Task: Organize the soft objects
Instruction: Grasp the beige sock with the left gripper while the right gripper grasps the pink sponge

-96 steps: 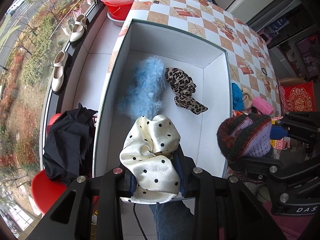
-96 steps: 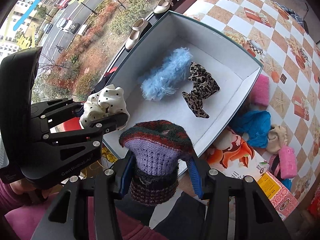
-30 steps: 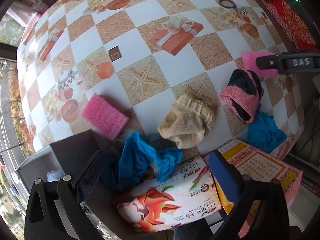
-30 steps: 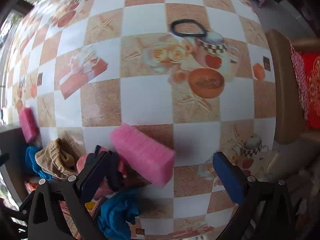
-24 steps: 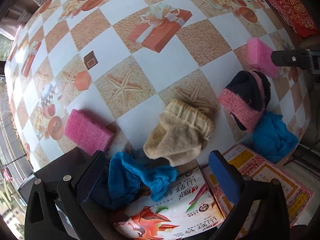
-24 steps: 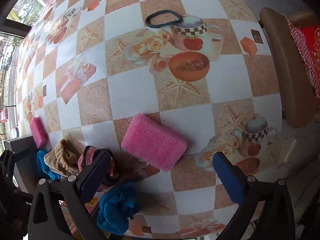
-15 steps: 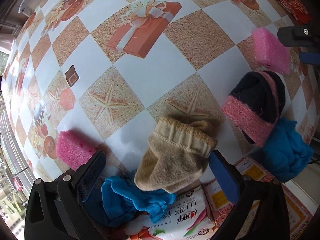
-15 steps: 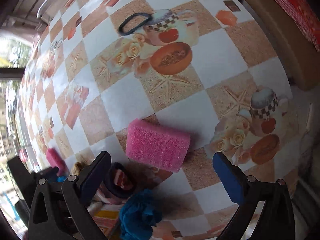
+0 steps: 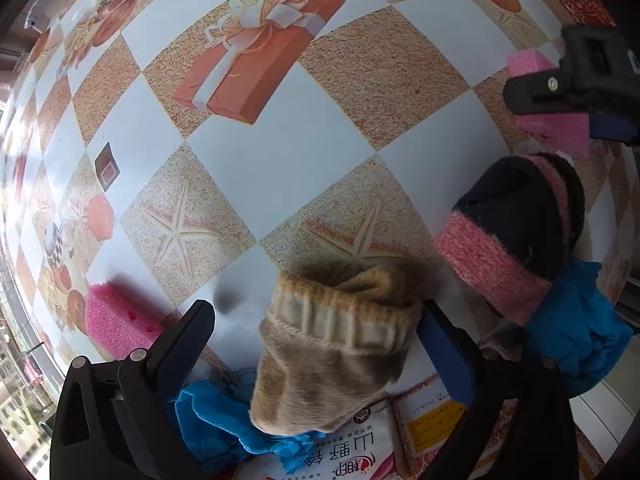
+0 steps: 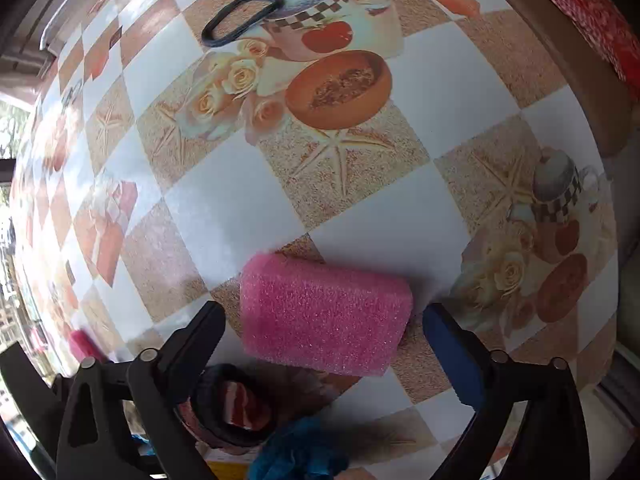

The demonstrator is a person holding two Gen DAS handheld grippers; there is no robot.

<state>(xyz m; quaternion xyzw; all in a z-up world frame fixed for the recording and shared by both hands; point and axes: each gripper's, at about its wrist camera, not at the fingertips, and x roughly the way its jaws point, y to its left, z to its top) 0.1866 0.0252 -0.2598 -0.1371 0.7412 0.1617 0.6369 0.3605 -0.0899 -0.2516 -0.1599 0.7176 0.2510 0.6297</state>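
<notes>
**Both grippers spread wide over the soft items**

The left gripper is seen with its fingers far apart, nothing clamped; the tan hat lies between them, at 6 o'clock in the left view, its ribbed cuff just beside the blue-padded right finger — contact cannot be told. A blue cloth is tucked under the hat's lower edge at 7 o'clock, partly over a printed packet. At 3 o'clock a pink-and-black hat rests on a second blue cloth. One pink sponge sits at 8 o'clock, near the left finger, on the checked tablecloth.

The right gripper is likewise held wide open, empty, with the other pink sponge lying flat between its fingers at 6 o'clock in the right view — a small gap shows on each side. The same sponge is seen at 2 o'clock in the left view, partly hidden by the right gripper's body. A black hair band lies at 11 o'clock, well apart from the sponge
</notes>
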